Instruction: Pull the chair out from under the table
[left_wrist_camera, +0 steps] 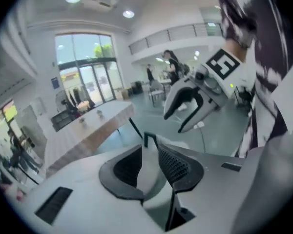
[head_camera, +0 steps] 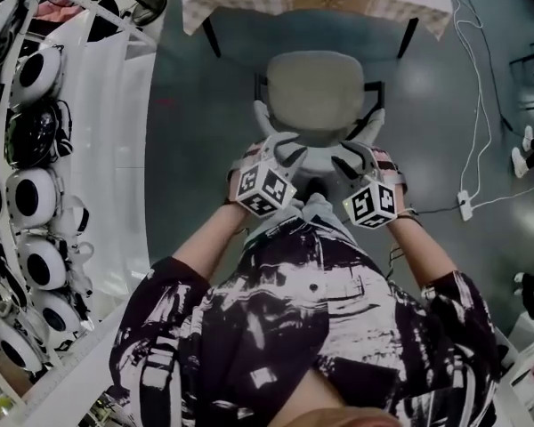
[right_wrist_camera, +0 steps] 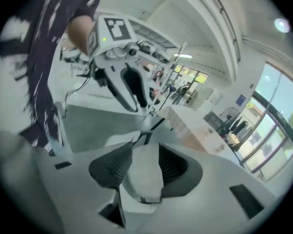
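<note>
A pale grey chair (head_camera: 313, 89) with black armrests stands on the floor just in front of the cloth-covered table (head_camera: 316, 3), its back toward me. My left gripper (head_camera: 283, 148) and right gripper (head_camera: 351, 157) hang side by side above the chair's back edge. In the left gripper view the left gripper (left_wrist_camera: 149, 155) has its jaws a narrow gap apart, and the chair's pale surface (left_wrist_camera: 149, 172) shows beyond them, not pinched. The right gripper (right_wrist_camera: 145, 165) stands the same way over the chair (right_wrist_camera: 144, 179). Each gripper view also catches the other gripper higher up.
A white rack of round black-and-white helmets (head_camera: 36, 194) lines the left side. White cables and a power strip (head_camera: 466, 205) lie on the floor to the right. The table's black legs (head_camera: 212, 36) flank the chair. People stand far off in the hall (left_wrist_camera: 172, 65).
</note>
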### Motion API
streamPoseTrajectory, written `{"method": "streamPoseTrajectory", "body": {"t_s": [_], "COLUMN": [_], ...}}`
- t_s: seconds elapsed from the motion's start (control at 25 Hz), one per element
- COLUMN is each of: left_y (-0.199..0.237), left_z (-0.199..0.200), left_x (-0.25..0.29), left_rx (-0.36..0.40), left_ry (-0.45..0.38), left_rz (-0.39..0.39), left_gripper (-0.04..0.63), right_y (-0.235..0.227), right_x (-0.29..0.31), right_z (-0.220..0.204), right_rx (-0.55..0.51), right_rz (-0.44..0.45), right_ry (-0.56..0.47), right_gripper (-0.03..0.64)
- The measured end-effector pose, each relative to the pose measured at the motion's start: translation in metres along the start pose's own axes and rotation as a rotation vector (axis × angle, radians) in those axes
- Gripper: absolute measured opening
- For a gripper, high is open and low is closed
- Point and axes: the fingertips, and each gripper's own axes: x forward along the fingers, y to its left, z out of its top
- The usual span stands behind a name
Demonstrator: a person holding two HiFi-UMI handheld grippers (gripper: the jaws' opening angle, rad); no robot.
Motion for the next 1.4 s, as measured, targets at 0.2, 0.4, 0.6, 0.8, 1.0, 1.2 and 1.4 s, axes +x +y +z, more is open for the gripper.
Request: {"method": "streamPoseTrajectory", "body": {"t_s": [0.2, 0.4, 0.6, 0.8, 1.0, 1.2, 1.4], "left_y": [0.078, 0.129, 0.168, 0.192, 0.192, 0.192, 0.191], "left_z": [0.128, 0.230, 0.278, 0.279, 0.271, 0.272, 0.272], "left_x": [-0.074, -0.158, -0.226, -0.242, -0.224, -0.217, -0.215], "left_rx": [-0.203, -0.153, -0.141, -0.129, -0.168, -0.197, -0.190], "left_ry": [-0.390, -0.666, -0.811, -0.785, -0.746, -0.741, -0.735], "left_rz": [0.118, 0.225, 0.336, 0.385, 0.339, 0.310, 0.321], "left_gripper": [0.091, 0.086, 0.074, 0.051, 0.041, 0.035, 0.021], "right_y": [-0.126, -0.209, -0.243, -0.253, -0.261, -0.273, -0.276], "right_x": [-0.074, -0.153, -0.200, -0.214, -0.219, -0.227, -0.229], "right_z": [0.117, 0.201, 0.236, 0.243, 0.244, 0.248, 0.245], "right_rx": [0.268, 0.373, 0.418, 0.437, 0.439, 0.425, 0.415], "right_rz": [-0.219, -0.342, -0.369, -0.382, -0.410, -0.446, -0.479], "right_ry": [-0.347, -0.612, -0.755, -0.791, -0.804, -0.808, -0.794], "right_gripper": [0.160, 0.152, 0.149, 0.147, 0.138, 0.132, 0.089]}}
